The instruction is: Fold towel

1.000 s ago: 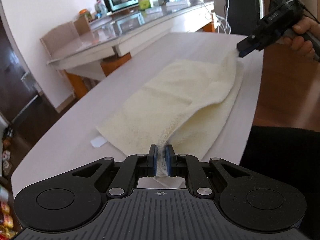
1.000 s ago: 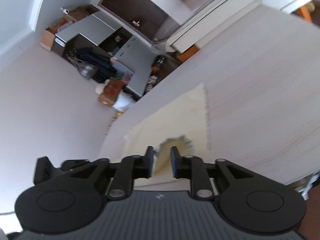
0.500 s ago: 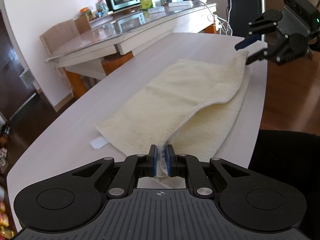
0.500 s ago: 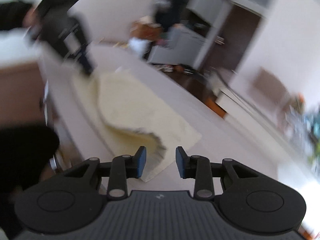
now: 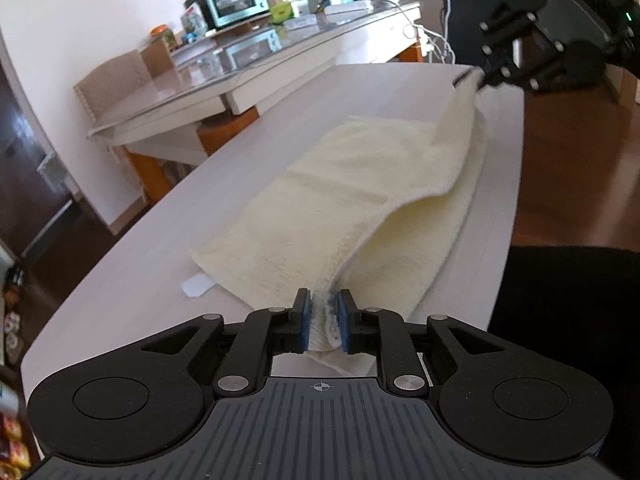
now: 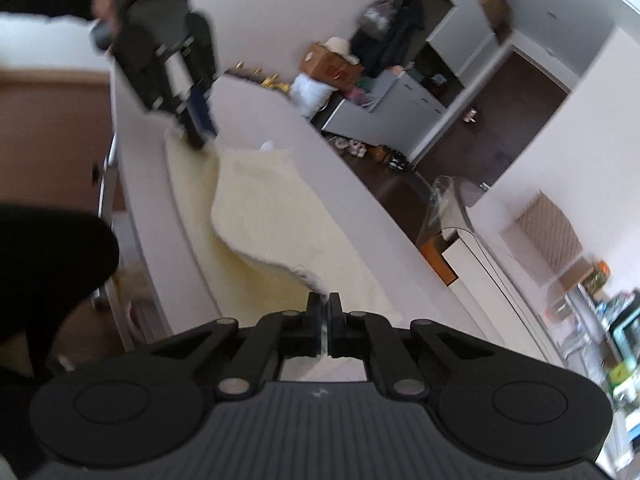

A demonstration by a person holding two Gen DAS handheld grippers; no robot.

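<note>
A cream towel [image 5: 360, 184] lies lengthwise on the white table [image 5: 160, 280], its right edge lifted and partly folded over. My left gripper [image 5: 323, 320] has the near corner bunched between its blue pads; its jaws are opening while the cloth still fills the gap. My right gripper [image 5: 472, 78] is shut on the far corner, raised above the table's far end. In the right wrist view the right gripper [image 6: 325, 320] pinches a thin towel [image 6: 260, 208] edge, and the left gripper [image 6: 200, 120] shows at the other end, blurred.
A small white paper slip [image 5: 196, 285] lies left of the towel. A glass-topped table with a toaster oven [image 5: 236, 0] and a woven chair back [image 5: 116, 80] stand beyond. The person's dark clothing [image 5: 568, 320] is at the table's right edge, over a wooden floor.
The right gripper rolled over, opened off the far corner, then closed on it again and lifted it. The left jaws have widened slightly around the near corner.
</note>
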